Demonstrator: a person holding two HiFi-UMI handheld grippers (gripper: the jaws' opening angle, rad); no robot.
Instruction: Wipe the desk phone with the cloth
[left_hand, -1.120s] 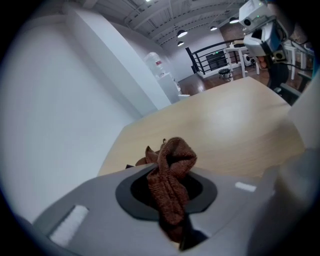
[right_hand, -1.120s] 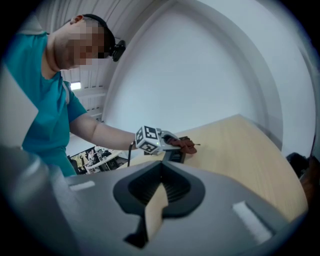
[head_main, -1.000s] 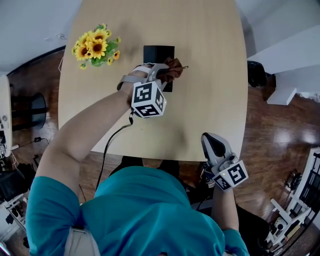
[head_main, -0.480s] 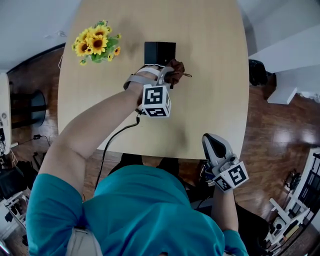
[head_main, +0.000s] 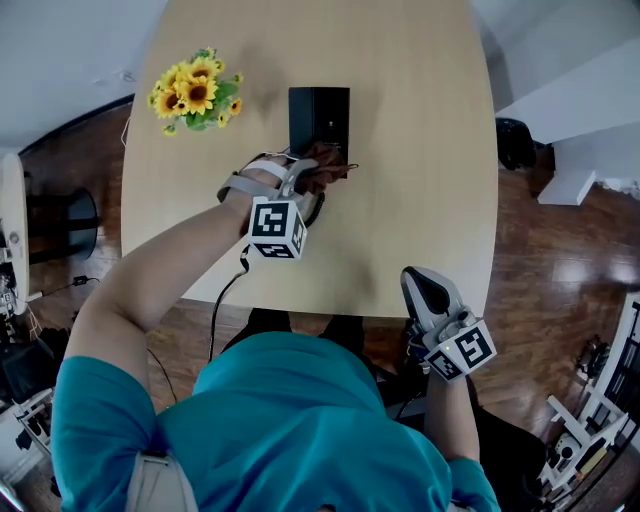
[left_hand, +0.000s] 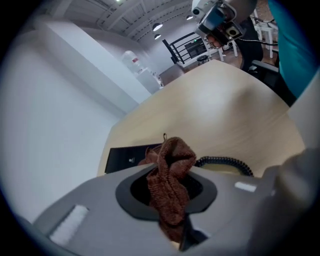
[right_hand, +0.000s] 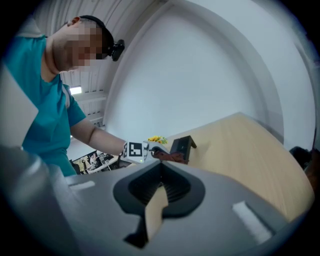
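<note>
Cloth (left_hand: 170, 172) brown, knitted, bunched in left tool (head_main: 308, 178).

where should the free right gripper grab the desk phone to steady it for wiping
Probably take the desk phone by its right long edge, coming in from the right. It is a thin black slab propped at a tilt, so that edge stands clear of the table, and the left gripper with the cloth crowds the near end.

Teal short-sleeved shirt (head_main: 300, 430), grey left gripper (head_main: 312, 182), black cable (head_main: 222, 300)
</note>
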